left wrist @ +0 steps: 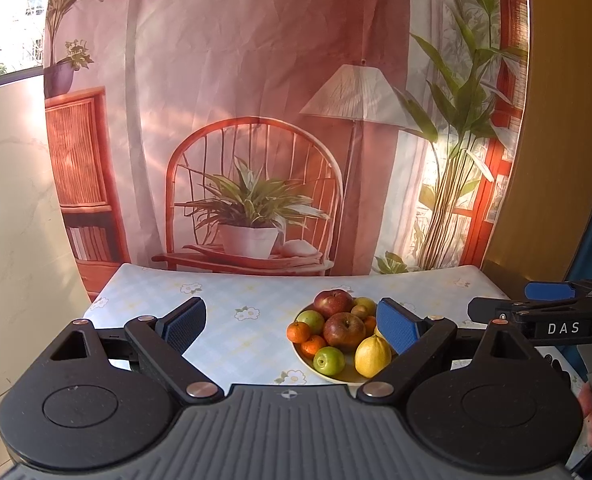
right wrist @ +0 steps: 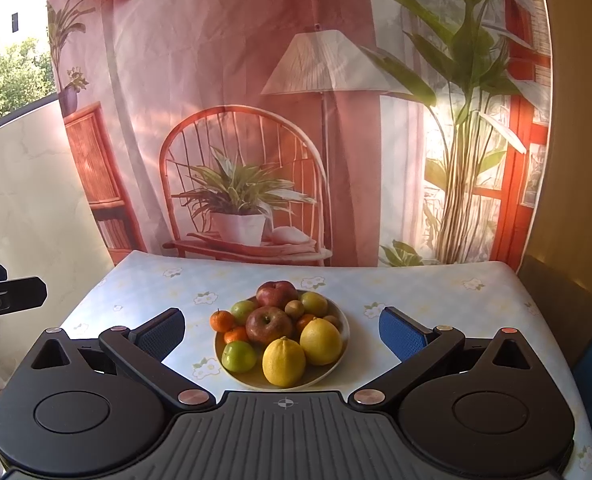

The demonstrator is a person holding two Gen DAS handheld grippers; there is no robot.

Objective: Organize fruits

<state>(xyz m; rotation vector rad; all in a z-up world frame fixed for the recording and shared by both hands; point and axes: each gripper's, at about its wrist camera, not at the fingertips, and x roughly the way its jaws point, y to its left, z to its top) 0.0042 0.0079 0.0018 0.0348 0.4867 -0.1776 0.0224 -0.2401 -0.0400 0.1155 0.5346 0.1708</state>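
I am holding both tongs, left (left wrist: 291,326) and right (right wrist: 281,334), spread apart and empty, before the fruits (right wrist: 279,332) heaped on their plate (right wrist: 338,364) (mid-worktop (right wrist: 436,292)): either sorting awaits, or gathering is complete.

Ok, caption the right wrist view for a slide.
Open right hand-held gripper facing a plate of mixed fruit on the floral tablecloth.

Ahead of you hangs a backdrop (right wrist: 231,80) — printed with a chair, a potted plant, a lamp and a window. Below it you see the tablecloth (right wrist: 416,296), pale blue checks with small white flowers. At far left, a marble wall (left wrist: 11,200) — trees (right wrist: 7,76) show above it.
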